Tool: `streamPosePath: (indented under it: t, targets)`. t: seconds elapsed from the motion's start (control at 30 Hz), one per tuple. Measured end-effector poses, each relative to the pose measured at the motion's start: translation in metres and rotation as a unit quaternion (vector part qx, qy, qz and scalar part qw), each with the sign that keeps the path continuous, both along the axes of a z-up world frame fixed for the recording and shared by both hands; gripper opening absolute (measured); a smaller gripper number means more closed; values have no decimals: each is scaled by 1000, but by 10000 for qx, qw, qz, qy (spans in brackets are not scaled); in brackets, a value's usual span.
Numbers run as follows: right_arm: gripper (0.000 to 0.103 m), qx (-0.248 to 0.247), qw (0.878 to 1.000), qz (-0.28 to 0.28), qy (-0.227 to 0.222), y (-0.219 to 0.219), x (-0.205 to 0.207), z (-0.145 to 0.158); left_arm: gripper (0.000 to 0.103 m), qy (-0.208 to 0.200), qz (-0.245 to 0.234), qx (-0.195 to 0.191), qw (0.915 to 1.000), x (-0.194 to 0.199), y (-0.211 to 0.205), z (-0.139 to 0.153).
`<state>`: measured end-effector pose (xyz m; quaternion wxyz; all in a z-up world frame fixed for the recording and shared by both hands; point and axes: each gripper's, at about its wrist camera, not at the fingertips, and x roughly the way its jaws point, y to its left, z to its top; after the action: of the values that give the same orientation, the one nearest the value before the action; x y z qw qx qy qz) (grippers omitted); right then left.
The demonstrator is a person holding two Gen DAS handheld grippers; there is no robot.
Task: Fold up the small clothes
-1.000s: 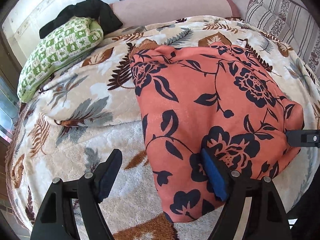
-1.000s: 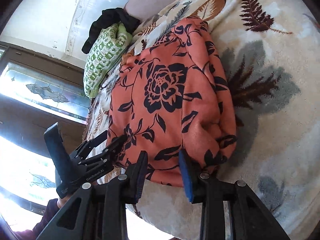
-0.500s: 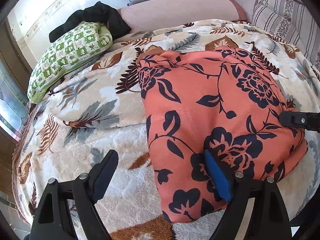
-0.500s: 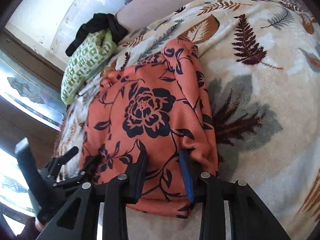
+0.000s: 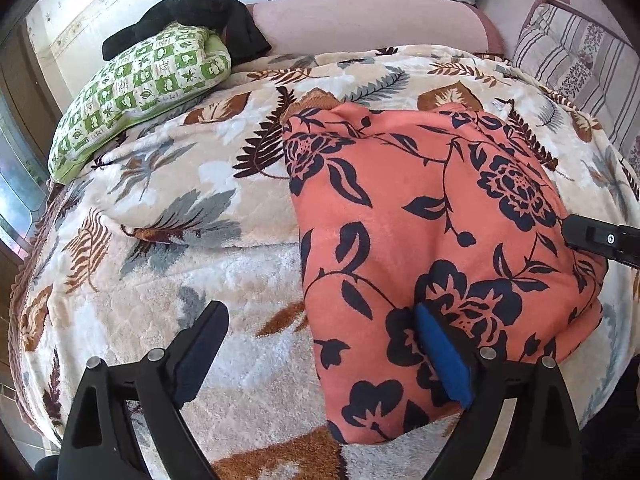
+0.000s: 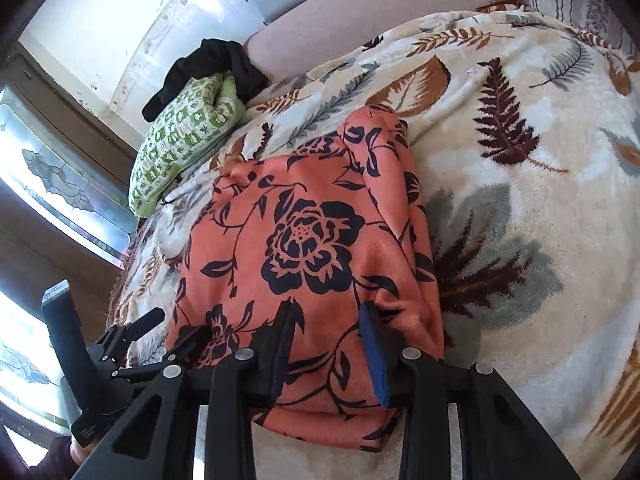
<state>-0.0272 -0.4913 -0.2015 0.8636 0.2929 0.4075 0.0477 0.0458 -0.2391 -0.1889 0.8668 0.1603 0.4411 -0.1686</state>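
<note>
An orange garment with black flowers point(image 5: 420, 208) lies folded in a rough rectangle on the leaf-patterned blanket point(image 5: 180, 240). My left gripper point(image 5: 318, 310) hovers at its near left edge, jaws opening wide. The blue pad point(image 5: 440, 356) rests on the cloth, the other finger stands over bare blanket, and nothing is pinched. In the right wrist view the garment point(image 6: 312, 208) runs under my right gripper point(image 6: 328, 306). Its jaws stand partly open, tips down on the cloth near the right corner, with no fold gripped. One right finger point(image 5: 600, 236) shows at the garment's right side.
A green checked pillow point(image 5: 140, 88) with a black cloth point(image 5: 200, 12) on it lies at the far left, by a pink padded back point(image 5: 360, 20). A striped cushion point(image 5: 568, 52) sits far right. A window point(image 6: 48, 176) is on the left.
The left jaws have spread wider, the left finger sliding out over the blanket. The right gripper has moved further onto the garment and tilted. The garment itself has stayed in place.
</note>
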Motion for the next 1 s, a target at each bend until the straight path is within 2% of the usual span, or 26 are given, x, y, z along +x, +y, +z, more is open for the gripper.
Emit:
streamPosePath:
  t: [0.17, 0.3, 0.37, 0.47, 0.53, 0.6, 0.7, 0.77, 0.83, 0.93, 1.0]
  targets:
    - [37, 6, 9979, -318, -556, -2, 2, 19, 94, -213, 5, -209, 9996, 16, -4, 28]
    - [37, 93, 9960, -419, -781, -1, 12, 23, 94, -185, 276, -281, 9991, 45, -11, 33]
    - [37, 197, 9971, -444, -582, -1, 22, 14, 94, 26, 401, -231, 9989, 61, -18, 21]
    - [38, 477, 9976, -380, 314, -4, 40, -25, 96, 459, 433, -129, 9979, 72, -25, -10]
    - [38, 627, 9967, -453, 245, -9, 39, -28, 103, 428, 455, -168, 9979, 71, -24, -17]
    - [38, 907, 9943, -493, 268, -15, 37, -31, 103, 413, 430, -104, 9982, 69, -25, -16]
    - [38, 1203, 9907, -577, 282, -21, 37, -36, 103, 151, 76, 367, 9992, 58, -38, -16]
    - [38, 1135, 9916, -554, 279, -19, 37, -36, 103, -119, -3, 636, 9979, 48, -44, -15]
    - [38, 998, 9933, -517, 261, -17, 38, -34, 103, -246, 63, 750, 9969, 41, -46, -15]
    - [38, 881, 9947, -478, 228, -14, 36, -31, 103, -183, 198, 783, 9966, 37, -46, -12]
    - [38, 881, 9947, -492, 219, -15, 34, -27, 103, 13, 204, 790, 9967, 33, -45, -9]
